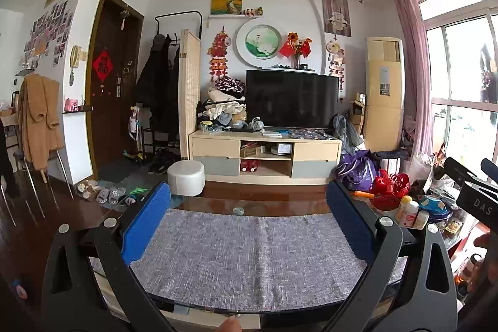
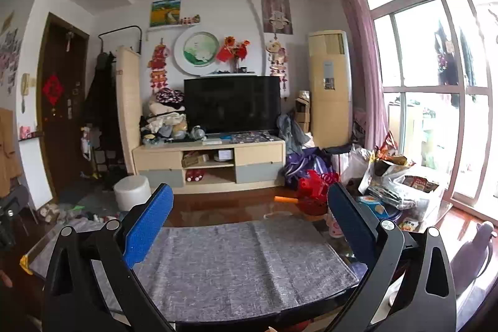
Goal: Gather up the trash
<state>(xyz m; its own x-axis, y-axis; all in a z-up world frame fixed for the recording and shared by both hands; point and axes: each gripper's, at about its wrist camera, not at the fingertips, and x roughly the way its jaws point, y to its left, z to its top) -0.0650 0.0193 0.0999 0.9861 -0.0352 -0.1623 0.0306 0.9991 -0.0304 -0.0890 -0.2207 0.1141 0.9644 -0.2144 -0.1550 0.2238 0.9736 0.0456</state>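
I hold both claws level over the grey mat (image 1: 249, 251) on the glass table (image 1: 249, 204). The left claw (image 1: 249, 213) has its blue pads (image 1: 146, 226) spread wide apart with nothing between them. The right claw (image 2: 249, 213) is the same: spread, empty, above the mat.

The mat itself looks bare; I see no trash on it. The likeliest trash, as I judge it, is the heap of bags and wrappers (image 2: 395, 179) at the right end of the table, just beyond the right claw. Bottles (image 1: 407, 210) and a blue packet (image 1: 432, 204) stand beside it, with a red basket (image 1: 389, 185) behind.

The risks I see:
- That heap is mixed. Snacks that look unopened sit among crumpled bags, so I could grab something that is not trash.
- The bottles stand upright and close together; a wide claw sweeping in could knock them over or off the edge.
- Thin plastic bags may slip from the pads or drag neighbours along.
- The glass top is hard; pressing down on it risks a knock.
- I see no bin in either view, so I cannot tell where to drop anything.

Writing: "DAS" shows on the right claw's body (image 1: 476, 198) in the left view. A red paper sign (image 1: 102, 65) on the door (image 1: 112, 77) bears one character. Packet labels are too small to read.
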